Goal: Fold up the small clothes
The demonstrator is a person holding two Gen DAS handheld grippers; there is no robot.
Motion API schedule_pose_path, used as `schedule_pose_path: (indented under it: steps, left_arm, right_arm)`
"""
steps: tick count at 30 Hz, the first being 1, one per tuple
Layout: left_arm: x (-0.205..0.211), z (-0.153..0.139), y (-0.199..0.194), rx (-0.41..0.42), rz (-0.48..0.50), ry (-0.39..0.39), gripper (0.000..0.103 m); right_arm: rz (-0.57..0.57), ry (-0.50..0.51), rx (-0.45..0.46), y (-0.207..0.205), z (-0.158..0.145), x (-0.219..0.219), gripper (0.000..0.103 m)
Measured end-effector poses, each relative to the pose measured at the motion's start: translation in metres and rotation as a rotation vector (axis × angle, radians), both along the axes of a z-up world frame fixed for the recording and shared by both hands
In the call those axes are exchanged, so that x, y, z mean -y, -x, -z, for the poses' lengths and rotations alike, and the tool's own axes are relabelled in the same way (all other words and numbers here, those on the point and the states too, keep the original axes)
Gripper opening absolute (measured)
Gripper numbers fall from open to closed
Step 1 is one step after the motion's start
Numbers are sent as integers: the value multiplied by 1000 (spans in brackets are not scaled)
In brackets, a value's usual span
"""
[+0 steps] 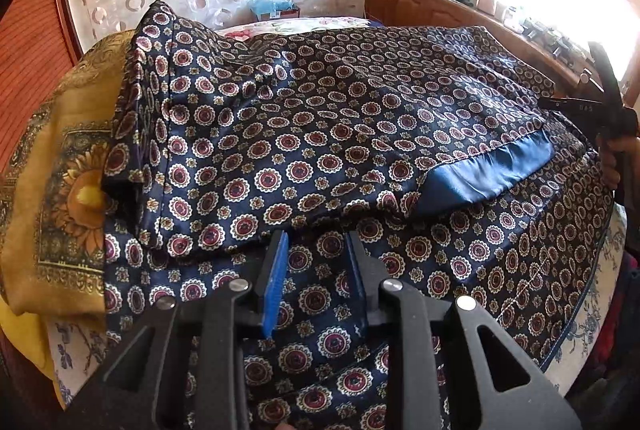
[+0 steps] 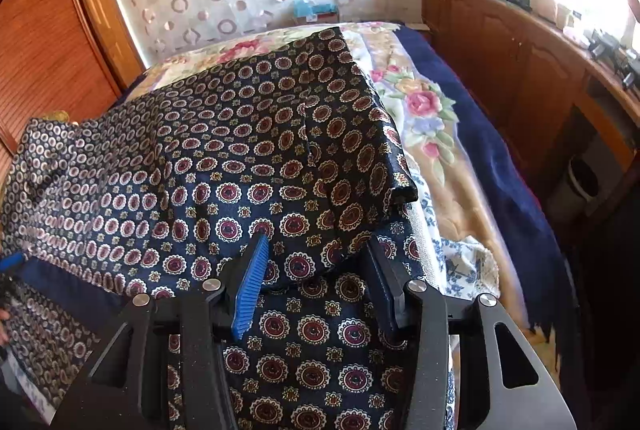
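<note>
A navy satin garment (image 1: 328, 134) printed with red-and-white medallions lies on the bed, its far part folded over the near part, with a plain blue band (image 1: 484, 174) showing at the fold's right end. My left gripper (image 1: 318, 238) is open just above the near layer, at the fold's front edge. My right gripper (image 2: 316, 246) is open over the same garment (image 2: 240, 158) near its right edge. The right gripper also shows at the right of the left wrist view (image 1: 608, 98).
A mustard sunflower-print cloth (image 1: 60, 198) lies at the garment's left. The bed has a floral quilt (image 2: 424, 110) and a dark blue blanket (image 2: 492, 150). A wooden cabinet (image 2: 520, 62) with clutter stands on the right, and a wooden door (image 2: 44, 42) on the left.
</note>
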State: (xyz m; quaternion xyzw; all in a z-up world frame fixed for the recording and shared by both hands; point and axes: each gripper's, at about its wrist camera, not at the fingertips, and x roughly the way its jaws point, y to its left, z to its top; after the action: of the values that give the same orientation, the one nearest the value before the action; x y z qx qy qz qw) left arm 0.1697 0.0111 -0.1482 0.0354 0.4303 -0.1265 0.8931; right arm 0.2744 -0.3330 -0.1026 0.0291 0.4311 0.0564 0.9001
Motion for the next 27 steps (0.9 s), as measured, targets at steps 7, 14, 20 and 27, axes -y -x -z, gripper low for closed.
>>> schedule_pose_path:
  steps: [7, 14, 20, 27]
  left_arm:
    - [6, 1, -2, 25, -13, -11, 32]
    - [7, 2, -2, 27, -16, -14, 33]
    - [7, 2, -3, 27, -15, -15, 34]
    - [8, 2, -3, 27, -24, -16, 36]
  right_arm:
    - [-5, 61, 20, 3, 4, -8, 49]
    - [-4, 75, 21, 3, 5, -9, 49]
    - [-4, 98, 20, 3, 6, -13, 49]
    - [-4, 97, 20, 3, 6, -12, 49]
